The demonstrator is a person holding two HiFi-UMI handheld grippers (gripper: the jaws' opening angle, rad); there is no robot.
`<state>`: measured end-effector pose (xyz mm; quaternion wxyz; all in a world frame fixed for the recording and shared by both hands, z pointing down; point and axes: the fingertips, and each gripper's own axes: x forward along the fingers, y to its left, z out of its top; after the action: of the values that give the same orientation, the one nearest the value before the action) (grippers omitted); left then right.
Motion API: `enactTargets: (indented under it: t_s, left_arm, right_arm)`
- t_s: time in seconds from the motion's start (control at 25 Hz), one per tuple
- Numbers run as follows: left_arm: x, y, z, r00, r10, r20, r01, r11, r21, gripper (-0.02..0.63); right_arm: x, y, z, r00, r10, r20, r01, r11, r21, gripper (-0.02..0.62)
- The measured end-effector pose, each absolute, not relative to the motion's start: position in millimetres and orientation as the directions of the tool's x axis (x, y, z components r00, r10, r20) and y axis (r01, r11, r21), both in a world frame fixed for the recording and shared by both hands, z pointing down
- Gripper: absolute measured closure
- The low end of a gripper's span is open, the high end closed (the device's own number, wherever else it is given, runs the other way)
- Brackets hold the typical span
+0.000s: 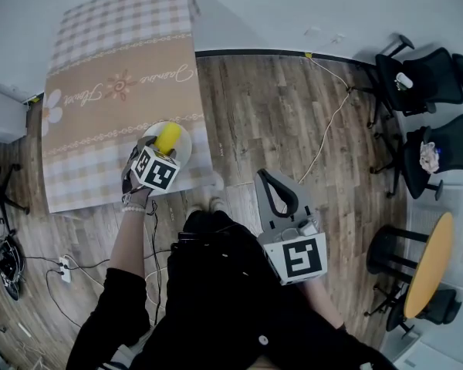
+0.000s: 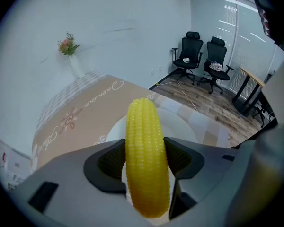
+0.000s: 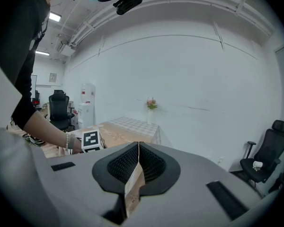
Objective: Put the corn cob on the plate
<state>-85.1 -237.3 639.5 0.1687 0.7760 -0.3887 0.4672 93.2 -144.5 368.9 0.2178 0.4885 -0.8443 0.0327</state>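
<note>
A table (image 1: 108, 68) under a checked tan cloth with a flower print carries the only dish in play, a white plate (image 1: 184, 132) set near its front edge, within easy reach of the standing person. The left gripper (image 1: 165, 149) reaches over that plate, its jaws clamped on the sides of the corn cob (image 1: 168, 138), which points forward along the jaws. The grip at mid-length looks chosen to keep the cob steady for lowering. In the left gripper view the yellow cob (image 2: 146, 162) stands between the dark pads, with the plate (image 2: 185, 126) directly beyond it; the part of the dish that shows is bare. Whether the cob touches the plate cannot be told. The right gripper (image 1: 265, 176) hangs well apart over the wood floor, beside the person's body, apparently idle; its own view shows the jaws (image 3: 138, 150) pressed together on nothing.
</note>
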Motion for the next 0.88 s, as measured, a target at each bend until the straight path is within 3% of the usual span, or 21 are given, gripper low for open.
enactTargets:
  t_s: [0.68, 0.88]
  left_arm:
    - [-86.8, -231.8, 644.2, 0.333, -0.395, 0.856, -0.811, -0.584, 0.046, 0.345]
    - [-87.6, -235.5, 627.5, 0.344, -0.444, 0.827, -0.835, -0.547, 0.054, 0.345]
  right_arm:
    - [85.9, -144.3, 369.7, -0.452, -0.798, 0.399, -0.825, 0.544, 0.153, 0.554]
    - [83.5, -144.7, 368.9, -0.462, -0.794, 0.395, -0.820, 0.552, 0.152, 0.554]
